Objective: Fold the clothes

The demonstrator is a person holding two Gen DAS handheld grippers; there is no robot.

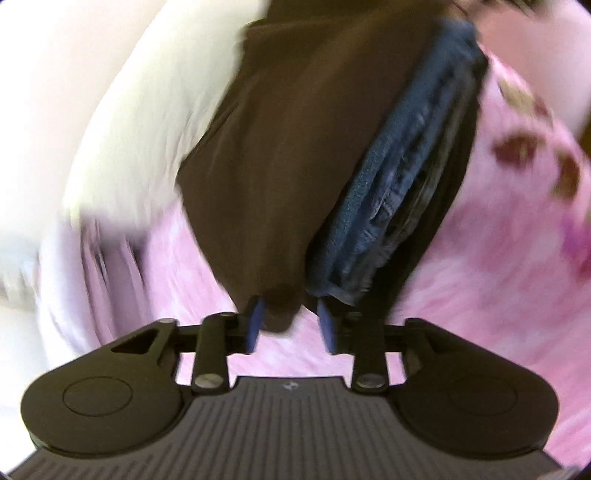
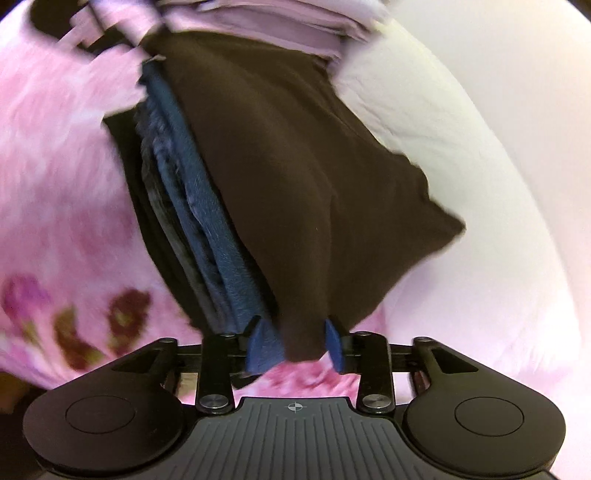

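A folded dark brown garment lies on top of a stack, over folded blue denim and a black piece. One near corner of the brown garment sits between the blue pads of my left gripper. It lies against the left pad, with a gap to the right pad. The other near corner hangs between the pads of my right gripper, which stand apart and do not pinch it. Both views are blurred.
The stack rests on a pink flowered blanket. A white pillow lies against the brown garment's far side. Folded lilac cloth lies beyond the stack.
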